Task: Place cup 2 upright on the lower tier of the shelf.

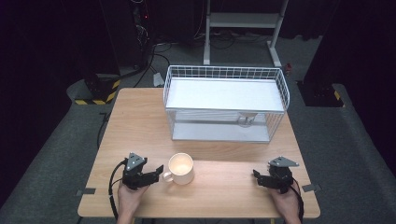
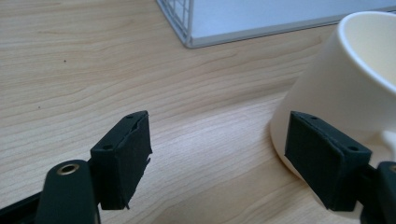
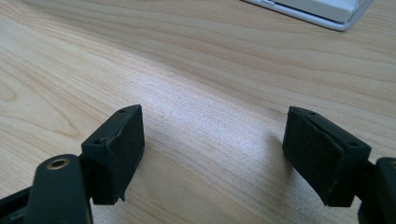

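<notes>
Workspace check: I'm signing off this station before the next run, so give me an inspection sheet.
Surface: wooden table, bare grain, grey tape tabs at both front corners.
Job's things: cream mug, upright, handle toward left tongs.
Clutter: white wire rack at the far side; small object on its lower shelf, unclear.
Grippers: left tongs open beside the mug; right tongs open over bare wood.
Cables: black cable trails from left tongs.
Surroundings: dark floor, hazard-striped bases, white stand.

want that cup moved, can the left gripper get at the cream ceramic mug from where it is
Probably yes: the left gripper stands open right beside the cream ceramic mug, handle side, with bare wooden table between its jaws.
</notes>
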A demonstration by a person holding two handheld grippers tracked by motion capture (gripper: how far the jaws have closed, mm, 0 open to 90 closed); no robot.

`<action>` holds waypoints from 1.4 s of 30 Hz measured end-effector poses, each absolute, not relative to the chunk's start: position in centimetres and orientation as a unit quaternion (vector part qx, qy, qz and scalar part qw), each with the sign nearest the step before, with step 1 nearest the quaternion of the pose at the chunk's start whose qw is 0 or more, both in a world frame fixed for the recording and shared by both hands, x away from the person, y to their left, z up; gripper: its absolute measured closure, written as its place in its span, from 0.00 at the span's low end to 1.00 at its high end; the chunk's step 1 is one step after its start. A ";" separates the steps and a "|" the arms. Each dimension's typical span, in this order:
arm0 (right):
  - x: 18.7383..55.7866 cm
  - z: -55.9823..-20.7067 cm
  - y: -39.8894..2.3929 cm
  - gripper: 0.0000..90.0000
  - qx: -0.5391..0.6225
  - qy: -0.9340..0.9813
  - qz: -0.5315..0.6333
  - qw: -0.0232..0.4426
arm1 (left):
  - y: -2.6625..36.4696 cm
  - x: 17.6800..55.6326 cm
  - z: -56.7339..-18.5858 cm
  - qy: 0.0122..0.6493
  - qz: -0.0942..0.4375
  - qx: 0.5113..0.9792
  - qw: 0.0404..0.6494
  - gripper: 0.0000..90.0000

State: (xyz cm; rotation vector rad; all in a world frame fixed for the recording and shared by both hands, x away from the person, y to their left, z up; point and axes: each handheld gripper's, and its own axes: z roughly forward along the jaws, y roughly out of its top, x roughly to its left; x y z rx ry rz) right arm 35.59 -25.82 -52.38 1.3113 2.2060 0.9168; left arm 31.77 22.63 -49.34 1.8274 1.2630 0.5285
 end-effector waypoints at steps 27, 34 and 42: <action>35.6 -52.4 -25.8 0.24 0.471 0.792 0.329 0.207 | 20.9 28.8 -47.6 0.466 0.201 0.733 0.452 0.06; 35.6 -52.4 -25.8 0.24 0.471 0.792 0.329 0.207 | 19.4 29.1 -48.1 0.452 0.195 0.749 0.443 0.02; 35.6 -52.4 -25.8 0.24 0.471 0.792 0.329 0.207 | 17.8 29.7 -48.5 0.440 0.198 0.763 0.430 0.00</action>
